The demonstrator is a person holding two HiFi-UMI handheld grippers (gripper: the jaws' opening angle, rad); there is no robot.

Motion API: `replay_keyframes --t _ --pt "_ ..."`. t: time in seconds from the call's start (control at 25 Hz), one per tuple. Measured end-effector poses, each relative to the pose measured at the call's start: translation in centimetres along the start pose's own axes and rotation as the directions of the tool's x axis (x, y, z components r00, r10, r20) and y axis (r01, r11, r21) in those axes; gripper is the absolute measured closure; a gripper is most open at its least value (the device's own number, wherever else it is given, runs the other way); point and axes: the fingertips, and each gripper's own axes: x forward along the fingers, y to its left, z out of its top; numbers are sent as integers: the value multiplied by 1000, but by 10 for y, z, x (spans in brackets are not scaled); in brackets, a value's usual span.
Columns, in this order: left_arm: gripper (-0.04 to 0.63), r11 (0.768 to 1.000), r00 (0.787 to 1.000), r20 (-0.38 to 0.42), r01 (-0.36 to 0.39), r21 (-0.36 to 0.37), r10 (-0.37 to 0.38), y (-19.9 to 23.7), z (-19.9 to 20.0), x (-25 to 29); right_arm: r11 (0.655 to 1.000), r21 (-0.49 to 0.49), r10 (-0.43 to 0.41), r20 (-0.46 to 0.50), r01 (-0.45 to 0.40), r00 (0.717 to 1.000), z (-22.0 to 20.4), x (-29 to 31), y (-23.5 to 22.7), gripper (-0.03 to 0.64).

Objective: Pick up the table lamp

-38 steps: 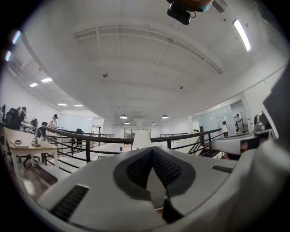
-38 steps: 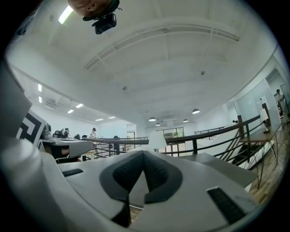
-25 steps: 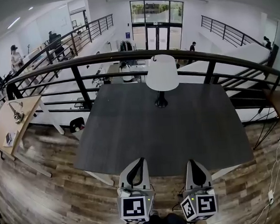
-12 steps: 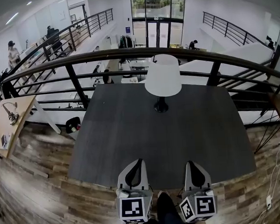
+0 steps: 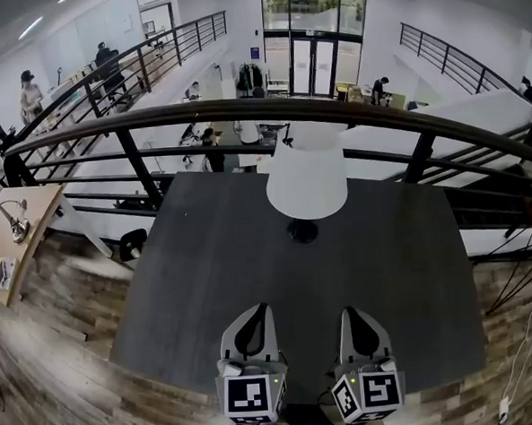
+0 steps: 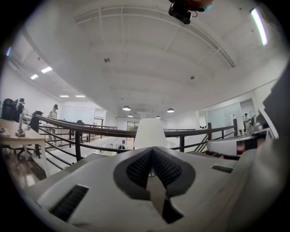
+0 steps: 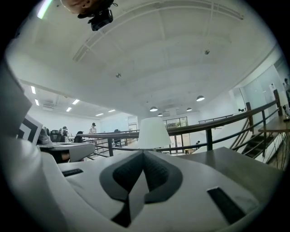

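Observation:
The table lamp has a white shade (image 5: pixel 306 179) and a small black base (image 5: pixel 302 231). It stands upright toward the far middle of the dark table (image 5: pixel 207 282). My left gripper (image 5: pixel 252 316) and right gripper (image 5: pixel 350 315) are side by side over the table's near edge, well short of the lamp. Both point at it, with their pads pressed together and nothing between them. The lamp shade (image 6: pixel 149 132) rises just beyond the left gripper (image 6: pixel 152 149) in the left gripper view. The shade (image 7: pixel 153 132) also shows above the right gripper (image 7: pixel 143 153) in the right gripper view.
A black railing (image 5: pixel 242 114) runs right behind the table and lamp, with an open drop to a lower floor beyond. A light wooden desk (image 5: pixel 15 231) stands at the left. Stairs (image 5: pixel 509 210) descend at the right. People stand far off at the left.
Both grippers have come forward from over the wooden floor to above the table's near edge. The lamp looks larger and closer. Both grippers stay shut.

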Motion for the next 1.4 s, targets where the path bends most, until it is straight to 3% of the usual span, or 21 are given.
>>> replay_keyframes --t 0.16,0.64,1.4 --pt "552 1000 999 32 -29 8 28 5 -5 35 1000 5 26 -18 -26 999 -4 31 -14 598" --pt "552 996 995 -28 -91 6 91 14 -5 81 997 57 60 -72 -56 996 -22 84 -44 588" --pt "552 998 997 -54 -56 -25 54 72 -40 134 999 31 18 -71 -15 997 -52 166 -21 560"
